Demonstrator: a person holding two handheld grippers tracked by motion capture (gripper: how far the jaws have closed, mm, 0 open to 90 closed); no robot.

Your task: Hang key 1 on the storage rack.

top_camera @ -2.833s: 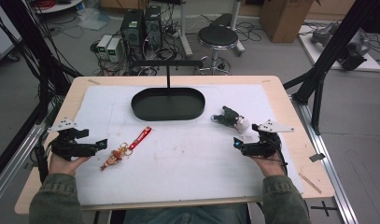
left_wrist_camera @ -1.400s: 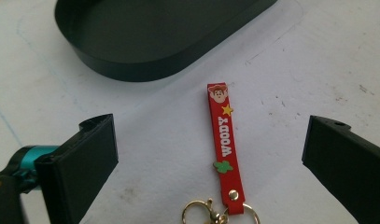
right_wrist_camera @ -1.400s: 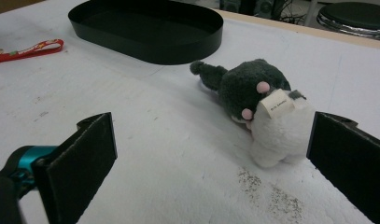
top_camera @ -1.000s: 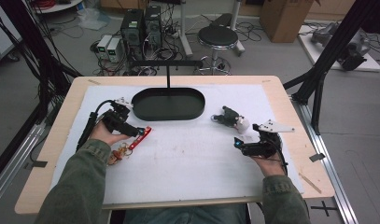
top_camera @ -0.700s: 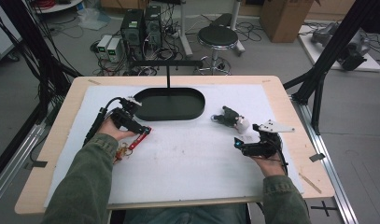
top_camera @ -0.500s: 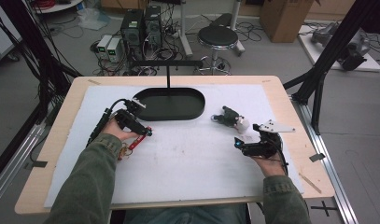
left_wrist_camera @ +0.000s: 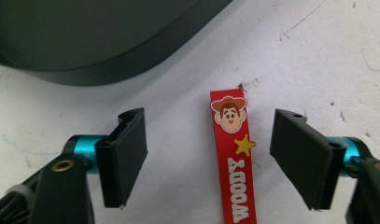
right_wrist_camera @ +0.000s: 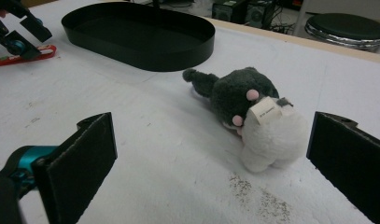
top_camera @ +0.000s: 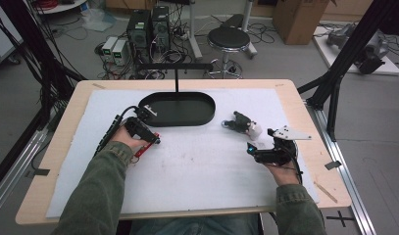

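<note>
A red strap [left_wrist_camera: 234, 158] printed with a cowboy face and "WOODY" lies flat on the white mat beside the black oval tray [left_wrist_camera: 108, 65]. My left gripper [left_wrist_camera: 211, 126] points down over it. The jaws have just been closing and straddle the strap with gaps on both sides, touching nothing. In the high view the left gripper [top_camera: 153, 139] sits at the tray's [top_camera: 209, 105] left front, over the strap [top_camera: 145, 147]. My right gripper [right_wrist_camera: 213, 135] rests open before a grey-and-white plush toy [right_wrist_camera: 253, 112], apart from it. From above, that gripper [top_camera: 251, 149] sits just short of the plush [top_camera: 242, 125].
A thin black post with a crossbar [top_camera: 176, 81] rises behind the tray. Beyond the table's far edge stand a stool [top_camera: 229, 36] and computer boxes [top_camera: 148, 24]. Black frame legs [top_camera: 334, 83] flank the right side. White mat [top_camera: 202, 176] spreads between my hands.
My left hand has travelled from the table's left front up to the strap by the tray and lowered over it, jaws narrowing around it. The right gripper and the plush have not moved.
</note>
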